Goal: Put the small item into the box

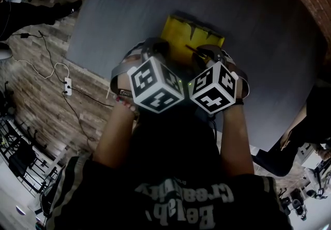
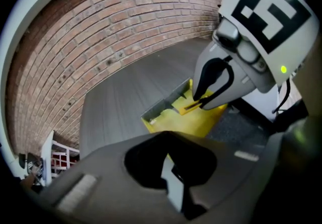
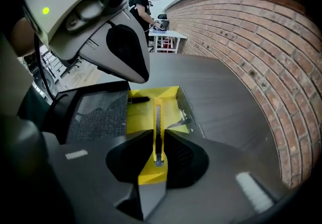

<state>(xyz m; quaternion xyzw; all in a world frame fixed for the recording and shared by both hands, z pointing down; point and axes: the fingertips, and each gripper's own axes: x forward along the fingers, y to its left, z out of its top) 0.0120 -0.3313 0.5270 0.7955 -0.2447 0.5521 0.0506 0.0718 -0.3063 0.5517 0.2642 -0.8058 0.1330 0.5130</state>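
Observation:
A yellow box (image 1: 192, 33) lies open on the grey table (image 1: 258, 43), just ahead of both grippers. In the right gripper view my right gripper (image 3: 157, 140) is shut on a slim yellow utility knife (image 3: 157, 122), whose tip reaches over the near edge of the box (image 3: 168, 102). A small black item (image 3: 139, 100) lies inside the box. The left gripper view shows the knife (image 2: 193, 105) in the right gripper (image 2: 206, 98), over the box (image 2: 193, 123). My left gripper (image 2: 168, 170) hangs beside it at the left with its jaws together and nothing between them.
A dark tray with a grey textured mat (image 3: 98, 112) lies left of the box. A brick wall (image 3: 261, 57) runs along the table's far right side. On the floor at the left lie cables and a power strip (image 1: 67, 87). A person stands at a distant desk (image 3: 166, 34).

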